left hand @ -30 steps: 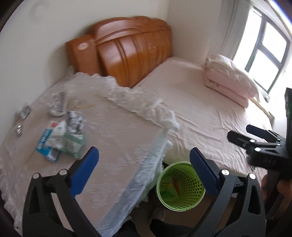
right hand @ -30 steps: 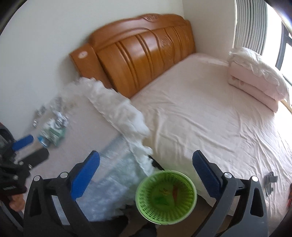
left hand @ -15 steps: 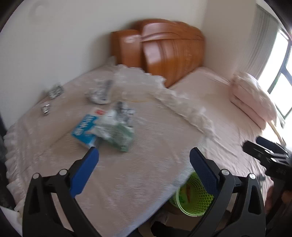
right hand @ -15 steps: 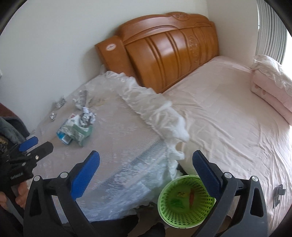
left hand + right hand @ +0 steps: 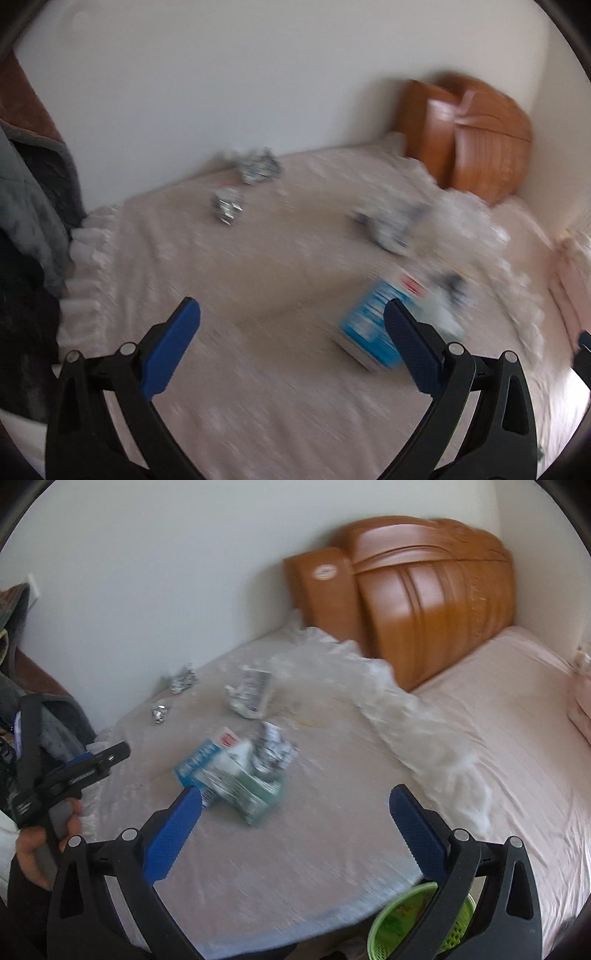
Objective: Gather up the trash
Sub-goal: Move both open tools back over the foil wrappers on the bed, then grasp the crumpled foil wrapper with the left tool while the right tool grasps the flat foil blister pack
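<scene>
Trash lies on a lace-covered table (image 5: 295, 849): a blue and white carton (image 5: 201, 762) (image 5: 369, 328), a green box (image 5: 255, 794), crumpled foil wrappers (image 5: 277, 751), a crushed packet (image 5: 251, 694) (image 5: 391, 225), a small foil ball (image 5: 159, 713) (image 5: 227, 208) and a foil scrap (image 5: 181, 679) (image 5: 258, 168) by the wall. My left gripper (image 5: 291, 332) hangs open over the table, the carton beside its right finger; it also shows in the right wrist view, left gripper (image 5: 92, 764). My right gripper (image 5: 295, 812) is open, just short of the boxes. A green basket (image 5: 406, 923) sits below the table edge.
A bed with a pink sheet (image 5: 517, 720) and a wooden headboard (image 5: 424, 590) lies to the right. Bunched white lace (image 5: 406, 716) hangs between table and bed. Dark clothing (image 5: 26, 221) is piled at the left. A white wall runs behind the table.
Both views have swung left, away from the bed and onto the table. The trash now sits nearer and more central; the basket has left the left wrist view. Both grippers stayed open.
</scene>
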`<action>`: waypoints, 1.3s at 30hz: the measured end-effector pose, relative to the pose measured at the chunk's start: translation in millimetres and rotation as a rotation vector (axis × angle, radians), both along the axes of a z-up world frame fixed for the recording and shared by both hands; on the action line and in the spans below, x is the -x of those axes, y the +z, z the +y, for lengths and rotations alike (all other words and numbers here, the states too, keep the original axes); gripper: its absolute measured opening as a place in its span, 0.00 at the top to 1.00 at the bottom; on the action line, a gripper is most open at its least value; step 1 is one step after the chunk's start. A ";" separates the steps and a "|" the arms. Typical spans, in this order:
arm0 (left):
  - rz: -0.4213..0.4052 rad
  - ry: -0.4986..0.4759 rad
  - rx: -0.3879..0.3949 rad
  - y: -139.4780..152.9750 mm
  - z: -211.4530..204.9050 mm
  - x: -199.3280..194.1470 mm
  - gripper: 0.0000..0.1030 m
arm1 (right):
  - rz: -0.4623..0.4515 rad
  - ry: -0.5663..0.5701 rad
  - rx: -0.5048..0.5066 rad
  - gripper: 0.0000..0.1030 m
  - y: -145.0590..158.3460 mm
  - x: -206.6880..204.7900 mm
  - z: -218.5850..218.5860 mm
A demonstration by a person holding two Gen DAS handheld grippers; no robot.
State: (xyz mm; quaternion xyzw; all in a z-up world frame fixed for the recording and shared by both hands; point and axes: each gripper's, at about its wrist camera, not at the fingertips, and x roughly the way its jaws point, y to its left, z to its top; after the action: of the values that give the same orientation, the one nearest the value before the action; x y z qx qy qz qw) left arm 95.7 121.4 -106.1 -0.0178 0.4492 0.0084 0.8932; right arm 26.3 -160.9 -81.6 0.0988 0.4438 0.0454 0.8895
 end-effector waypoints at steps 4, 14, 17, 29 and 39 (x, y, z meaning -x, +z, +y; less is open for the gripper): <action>0.001 0.084 -0.011 -16.8 41.2 -52.7 0.07 | 0.022 0.043 -0.001 0.02 -6.6 -33.9 26.4; 0.091 0.208 0.020 -86.6 96.2 -173.8 0.13 | 0.104 0.121 0.021 0.02 -37.6 -112.7 82.0; 0.130 0.217 0.029 -105.5 100.2 -191.2 0.22 | 0.118 0.142 0.024 0.02 -44.3 -131.2 93.8; 0.138 0.209 0.047 -116.7 98.8 -196.0 0.60 | 0.108 0.283 0.069 0.02 -52.3 -208.4 157.9; 0.068 0.259 0.066 -76.1 132.6 -167.2 0.62 | 0.130 0.433 0.173 0.02 -100.7 -323.2 272.3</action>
State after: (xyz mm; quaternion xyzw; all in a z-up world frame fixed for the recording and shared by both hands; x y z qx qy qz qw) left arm 263.0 254.0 -182.2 -0.1047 0.4731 0.1093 0.8679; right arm 349.5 111.4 -182.3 -0.0727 0.5131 0.1906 0.8338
